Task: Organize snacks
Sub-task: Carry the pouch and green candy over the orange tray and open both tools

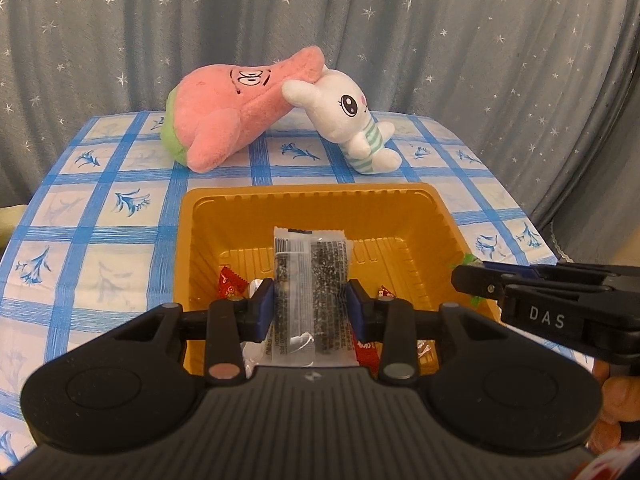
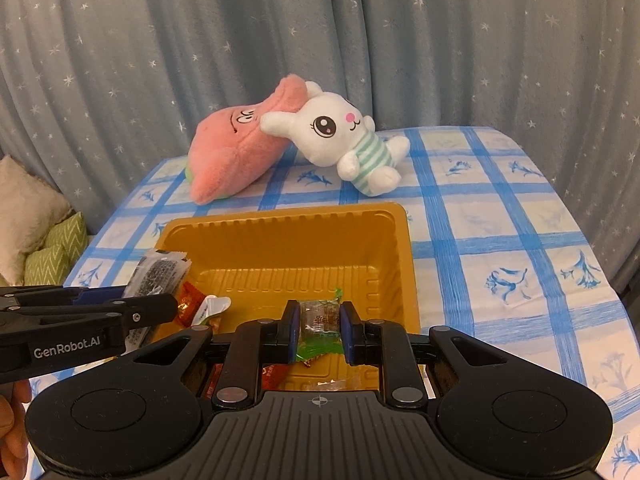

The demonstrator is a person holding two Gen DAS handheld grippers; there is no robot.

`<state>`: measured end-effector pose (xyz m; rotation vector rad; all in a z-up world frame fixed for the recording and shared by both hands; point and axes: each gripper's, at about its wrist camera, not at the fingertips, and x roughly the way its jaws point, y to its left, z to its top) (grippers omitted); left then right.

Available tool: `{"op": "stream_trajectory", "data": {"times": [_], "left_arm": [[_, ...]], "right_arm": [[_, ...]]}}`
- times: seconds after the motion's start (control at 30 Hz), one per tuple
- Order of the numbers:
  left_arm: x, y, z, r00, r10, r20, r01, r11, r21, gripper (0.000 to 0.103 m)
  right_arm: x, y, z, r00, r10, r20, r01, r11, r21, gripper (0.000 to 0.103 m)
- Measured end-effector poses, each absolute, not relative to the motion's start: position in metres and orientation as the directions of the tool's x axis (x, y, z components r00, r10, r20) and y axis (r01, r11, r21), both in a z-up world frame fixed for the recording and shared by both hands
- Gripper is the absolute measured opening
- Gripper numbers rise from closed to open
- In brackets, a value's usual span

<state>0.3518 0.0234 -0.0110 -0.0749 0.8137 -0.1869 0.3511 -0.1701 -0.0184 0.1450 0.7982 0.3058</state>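
Note:
An orange plastic tray [image 1: 304, 200] sits on the checked tablecloth, also in the right wrist view [image 2: 280, 220]. My left gripper [image 1: 310, 304] is shut on a clear packet of dark sesame snack [image 1: 310, 276], held upright above the tray; this packet shows at the tray's left in the right wrist view [image 2: 158, 272]. My right gripper [image 2: 319, 326] is shut on a small green-edged candy packet [image 2: 319, 320] over the tray; it enters the left wrist view from the right [image 1: 476, 276]. Red-wrapped candies [image 1: 230, 286] lie in the tray bottom.
A pink star plush [image 1: 224, 116] and a white rabbit plush [image 1: 352, 120] lie at the back of the table, just beyond the tray. A starred grey curtain [image 1: 360, 20] hangs behind. Cushions [image 2: 36, 232] sit off the table's left edge.

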Motion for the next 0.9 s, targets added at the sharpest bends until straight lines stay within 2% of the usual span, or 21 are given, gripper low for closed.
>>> {"op": "stream_trajectory", "data": {"times": [0.07, 0.13, 0.57, 0.73, 0.8, 0.83, 0.9], "left_arm": [[0.354, 0.023, -0.012, 0.673, -0.205, -0.710, 0.141, 0.979, -0.149, 0.036], [0.354, 0.023, -0.012, 0.682, -0.201, -0.703, 0.133, 0.980, -0.151, 0.041], [0.336, 0.036, -0.010, 0.693, -0.190, -0.696, 0.121, 0.982, -0.147, 0.041], [0.327, 0.038, -0.010, 0.694, -0.193, -0.693, 0.121, 0.981, -0.152, 0.041], [0.322, 0.038, -0.010, 0.695, -0.191, -0.693, 0.120, 0.981, -0.150, 0.042], [0.319, 0.038, -0.010, 0.696, -0.187, -0.693, 0.118, 0.982, -0.147, 0.045], [0.311, 0.039, -0.010, 0.699, -0.181, -0.692, 0.112, 0.983, -0.144, 0.047]], "right_arm": [[0.352, -0.170, -0.019, 0.656, 0.324, -0.682, -0.215, 0.946, 0.243, 0.021], [0.352, -0.171, -0.020, 0.655, 0.325, -0.682, -0.214, 0.946, 0.245, 0.021], [0.350, -0.173, -0.023, 0.647, 0.336, -0.684, -0.199, 0.941, 0.274, 0.021], [0.352, -0.172, -0.021, 0.669, 0.368, -0.646, -0.215, 0.927, 0.306, 0.022], [0.353, -0.174, -0.020, 0.676, 0.368, -0.639, -0.206, 0.926, 0.316, 0.042], [0.352, -0.177, -0.019, 0.685, 0.371, -0.627, -0.201, 0.923, 0.327, 0.060], [0.348, -0.183, -0.015, 0.703, 0.373, -0.605, -0.196, 0.920, 0.339, 0.064]]}}
